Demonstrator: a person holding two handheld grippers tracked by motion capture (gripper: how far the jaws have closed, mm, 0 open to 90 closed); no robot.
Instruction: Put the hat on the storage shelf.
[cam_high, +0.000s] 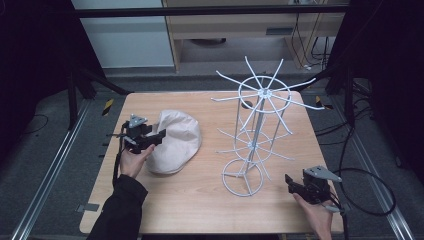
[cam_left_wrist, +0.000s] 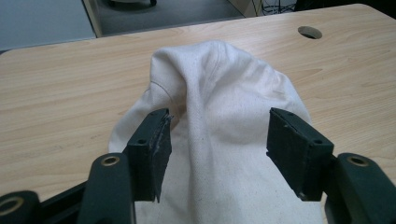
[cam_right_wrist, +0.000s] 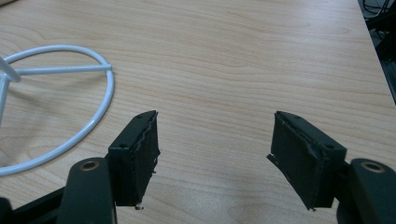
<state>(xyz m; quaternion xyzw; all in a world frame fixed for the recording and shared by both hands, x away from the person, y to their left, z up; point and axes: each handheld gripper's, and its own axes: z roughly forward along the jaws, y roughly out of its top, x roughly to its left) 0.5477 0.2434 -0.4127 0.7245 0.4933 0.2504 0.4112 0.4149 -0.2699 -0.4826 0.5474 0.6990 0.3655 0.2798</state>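
Note:
A cream cloth cap (cam_high: 175, 140) lies crumpled on the left half of the wooden table (cam_high: 200, 205). My left gripper (cam_high: 157, 136) rests at the cap's left edge, jaws apart. In the left gripper view a raised fold of the cap (cam_left_wrist: 219, 93) runs between the open jaws of the left gripper (cam_left_wrist: 217, 135); the left pad brushes the cloth and the right pad stands off it. A white wire display rack (cam_high: 257, 125) stands upright at the table's right half. My right gripper (cam_high: 290, 182) hovers open near the front right corner, just right of the rack's base ring (cam_right_wrist: 93, 121), with bare wood between its jaws (cam_right_wrist: 215, 144).
A round cable hole (cam_left_wrist: 309, 32) is cut in the tabletop beyond the cap. The rack's arms spread wide over the table's right side. Black cables (cam_high: 370, 190) loop on the floor to the right. The table's right edge (cam_right_wrist: 378, 70) is close to my right gripper.

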